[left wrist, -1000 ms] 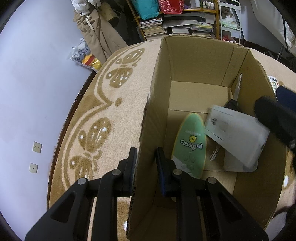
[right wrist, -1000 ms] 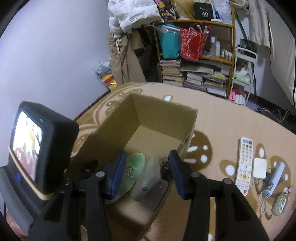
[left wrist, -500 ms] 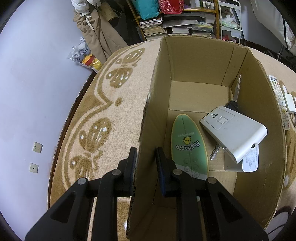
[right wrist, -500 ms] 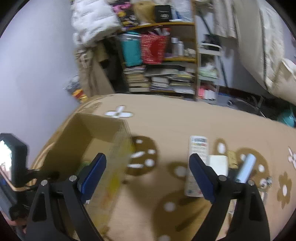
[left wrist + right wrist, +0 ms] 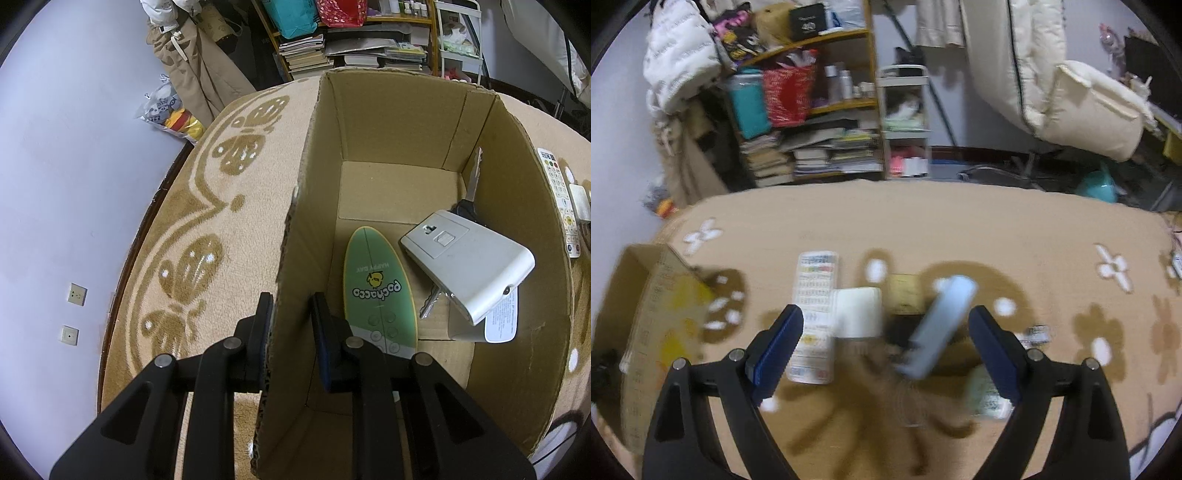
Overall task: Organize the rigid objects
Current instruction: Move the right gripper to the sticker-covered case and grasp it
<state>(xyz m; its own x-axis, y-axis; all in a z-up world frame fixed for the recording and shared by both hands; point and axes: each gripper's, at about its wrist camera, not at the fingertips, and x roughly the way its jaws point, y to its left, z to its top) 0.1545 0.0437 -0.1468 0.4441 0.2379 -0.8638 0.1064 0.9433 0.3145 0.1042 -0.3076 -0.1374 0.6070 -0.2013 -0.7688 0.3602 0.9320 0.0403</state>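
My left gripper (image 5: 291, 321) is shut on the left wall of the cardboard box (image 5: 295, 236). Inside the box lie a green surfboard-shaped item (image 5: 378, 291), a grey-white device (image 5: 469, 262) and a key (image 5: 472, 184) leaning on the right wall. My right gripper (image 5: 886, 332) stands open over the carpet with nothing between its fingers. Below it, blurred, lie a white remote (image 5: 814, 310), a white square block (image 5: 858, 312) and a pale blue oblong object (image 5: 940, 325). The box (image 5: 646, 325) shows at the left edge of the right wrist view.
Beige carpet (image 5: 923, 229) with brown and white flower patterns covers the floor. A cluttered bookshelf (image 5: 812, 110) stands at the back, bedding (image 5: 1071, 85) hangs at the right. Small items (image 5: 1038, 332) lie near the right fingertip. A remote (image 5: 559, 199) lies outside the box's right wall.
My right gripper let the grey-white device go into the box, opened wide and swung right, away from the box, over the remote and blocks. The left gripper kept its hold.
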